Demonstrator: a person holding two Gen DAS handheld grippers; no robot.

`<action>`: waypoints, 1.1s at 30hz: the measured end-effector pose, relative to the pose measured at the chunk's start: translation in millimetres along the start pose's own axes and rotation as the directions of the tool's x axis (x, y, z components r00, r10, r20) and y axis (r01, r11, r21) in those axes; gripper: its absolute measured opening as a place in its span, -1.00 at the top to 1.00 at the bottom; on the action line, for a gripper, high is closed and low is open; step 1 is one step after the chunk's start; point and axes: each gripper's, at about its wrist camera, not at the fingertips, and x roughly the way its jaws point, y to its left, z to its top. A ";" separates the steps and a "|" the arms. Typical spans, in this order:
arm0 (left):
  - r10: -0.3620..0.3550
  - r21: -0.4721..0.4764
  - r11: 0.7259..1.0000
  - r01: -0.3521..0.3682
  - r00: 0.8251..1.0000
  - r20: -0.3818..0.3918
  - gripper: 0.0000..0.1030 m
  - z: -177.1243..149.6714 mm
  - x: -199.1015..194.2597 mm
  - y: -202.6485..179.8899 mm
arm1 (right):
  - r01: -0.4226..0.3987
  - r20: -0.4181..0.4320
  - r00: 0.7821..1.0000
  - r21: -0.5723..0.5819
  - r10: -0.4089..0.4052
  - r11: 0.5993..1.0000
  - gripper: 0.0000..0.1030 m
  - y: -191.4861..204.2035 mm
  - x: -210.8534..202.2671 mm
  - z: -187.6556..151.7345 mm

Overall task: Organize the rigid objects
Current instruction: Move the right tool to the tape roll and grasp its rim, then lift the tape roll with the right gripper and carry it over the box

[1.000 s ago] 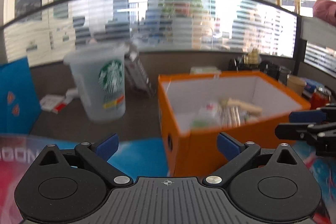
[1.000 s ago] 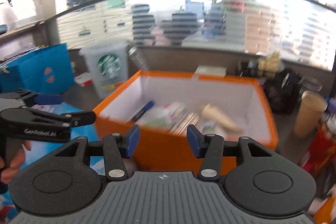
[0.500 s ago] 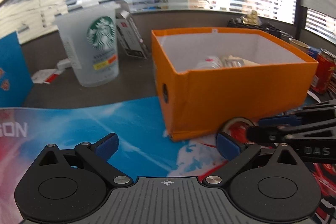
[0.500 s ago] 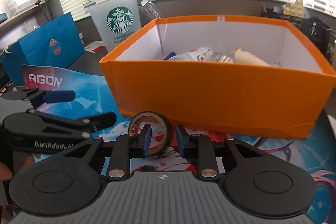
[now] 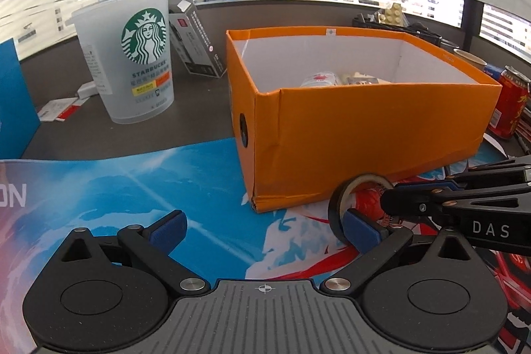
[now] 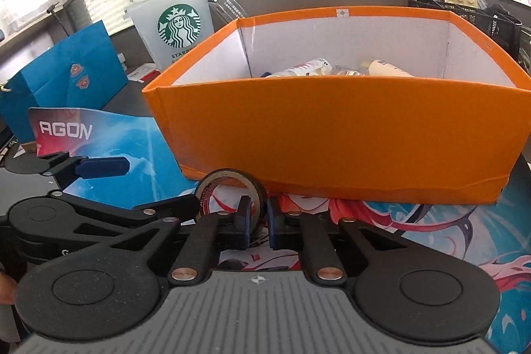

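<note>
A black roll of tape (image 6: 229, 173) stands on edge on the printed desk mat, just in front of the orange box (image 6: 332, 135). My right gripper (image 6: 258, 218) is shut on the roll's wall, one pad inside the ring and one outside. In the left wrist view the tape roll (image 5: 335, 208) sits by the right finger, with the right gripper (image 5: 395, 193) reaching in from the right. My left gripper (image 5: 264, 228) is open above the mat with nothing between its fingers. The orange box (image 5: 365, 128) holds several bottles and tubes.
A frosted Starbucks cup (image 5: 139, 62) and a dark carton (image 5: 199, 48) stand left of the box. A blue paper bag (image 6: 66, 75) is at the far left. A red can (image 5: 511, 102) and a paper cup (image 5: 469, 58) stand to the box's right.
Both grippers have sunk toward the mat in front of the box. The right jaws have closed onto the tape roll. The left jaws have stayed open.
</note>
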 end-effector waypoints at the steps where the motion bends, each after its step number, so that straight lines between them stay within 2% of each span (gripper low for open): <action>1: -0.002 0.000 1.000 0.002 1.000 0.002 -0.96 -0.1 -1.7 -0.5 | 0.001 0.006 1.000 -0.002 -0.001 1.000 0.83 0.6 -1.6 -0.2; 10: -0.009 0.010 1.000 0.009 1.000 -0.011 -0.97 -5.1 -3.4 -7.0 | 0.063 0.041 0.997 -0.060 -0.061 0.996 0.83 7.8 -16.6 -1.9; 16: -0.020 -0.011 1.000 0.020 1.000 -0.013 -0.96 -3.3 -5.2 -4.8 | 0.068 0.066 0.996 -0.059 -0.064 0.996 0.83 5.8 -29.7 0.5; 26: -0.083 -0.014 0.996 0.084 0.995 0.057 -0.96 6.5 -31.6 -17.1 | 0.090 0.146 0.986 -0.053 -0.081 0.995 0.83 6.7 -60.0 9.7; 33: -0.092 0.001 0.996 0.092 0.990 0.109 -0.97 18.4 -52.0 -23.2 | 0.097 0.200 0.976 -0.057 -0.083 0.994 0.83 7.4 -82.4 15.1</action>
